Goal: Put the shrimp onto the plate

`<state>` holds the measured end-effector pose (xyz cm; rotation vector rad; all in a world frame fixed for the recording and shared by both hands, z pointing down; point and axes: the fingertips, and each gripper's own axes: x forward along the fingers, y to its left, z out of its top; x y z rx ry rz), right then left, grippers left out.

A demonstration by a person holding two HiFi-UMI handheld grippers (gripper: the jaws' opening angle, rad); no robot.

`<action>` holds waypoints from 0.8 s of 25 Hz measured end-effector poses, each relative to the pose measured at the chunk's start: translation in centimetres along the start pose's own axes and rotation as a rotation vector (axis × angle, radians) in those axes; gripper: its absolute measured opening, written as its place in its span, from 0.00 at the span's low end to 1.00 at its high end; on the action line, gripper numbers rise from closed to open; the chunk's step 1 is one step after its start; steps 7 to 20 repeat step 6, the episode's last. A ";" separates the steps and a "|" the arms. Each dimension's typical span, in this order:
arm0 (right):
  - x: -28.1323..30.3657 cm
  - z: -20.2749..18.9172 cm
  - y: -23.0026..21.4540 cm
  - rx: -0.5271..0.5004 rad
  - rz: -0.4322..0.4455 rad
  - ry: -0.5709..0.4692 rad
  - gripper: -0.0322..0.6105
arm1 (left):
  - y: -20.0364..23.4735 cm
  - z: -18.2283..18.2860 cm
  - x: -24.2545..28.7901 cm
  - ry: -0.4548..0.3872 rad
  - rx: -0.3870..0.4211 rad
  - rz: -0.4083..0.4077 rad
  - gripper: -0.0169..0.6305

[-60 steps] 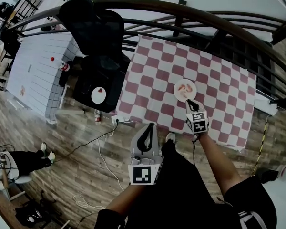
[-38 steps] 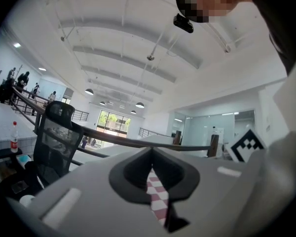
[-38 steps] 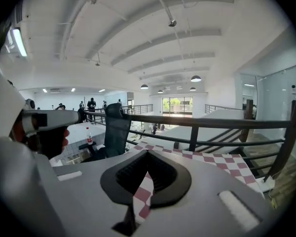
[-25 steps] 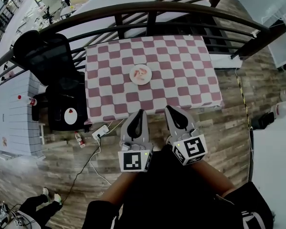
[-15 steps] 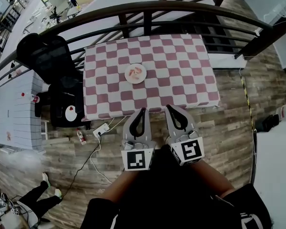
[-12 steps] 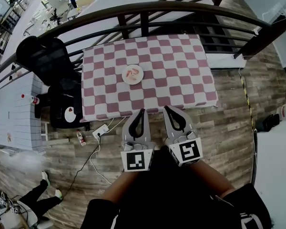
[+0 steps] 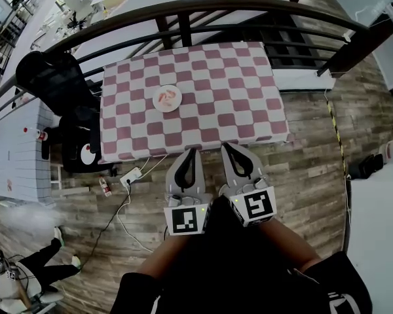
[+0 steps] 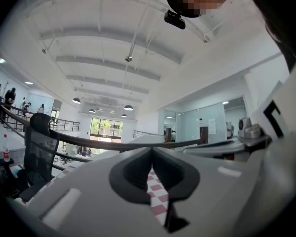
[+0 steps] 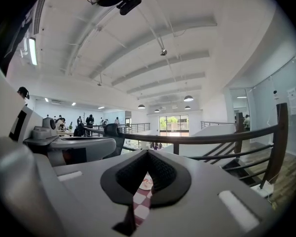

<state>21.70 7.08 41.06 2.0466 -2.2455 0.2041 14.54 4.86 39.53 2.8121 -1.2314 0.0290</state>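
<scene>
On the checkered bench (image 7: 236, 100) we see the shrimp (image 7: 169, 97) lying on the white plate (image 7: 156, 103). Away from the bench, our left claw (image 7: 190, 152) and right claw (image 7: 226, 146) sit side by side. Both are pressed together with nothing in them.

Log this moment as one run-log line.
shrimp: on plate | left gripper: shut, empty | right gripper: shut, empty | both: away from plate, near side of table

Grey-brown wood-plank floor (image 7: 314, 142). Dark curved metal railing (image 7: 203, 5) behind red-and-white checkered table (image 7: 236, 103). Black mesh office chair (image 7: 49, 77) at left. White beamed ceiling (image 9: 163, 43).
</scene>
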 end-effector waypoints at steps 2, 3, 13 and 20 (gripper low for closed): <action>-0.7 -0.1 -0.7 0.008 -0.005 0.005 0.05 | -1.1 0.1 0.0 -0.006 0.004 -0.009 0.04; -0.9 -0.2 -0.8 0.011 -0.007 0.008 0.05 | -1.4 0.2 0.0 -0.008 0.007 -0.013 0.04; -1.5 -0.5 -1.1 0.012 -0.006 0.017 0.05 | -2.2 0.4 0.0 -0.011 0.016 -0.018 0.04; -1.5 -0.5 -1.1 0.012 -0.006 0.017 0.05 | -2.2 0.4 0.0 -0.011 0.016 -0.018 0.04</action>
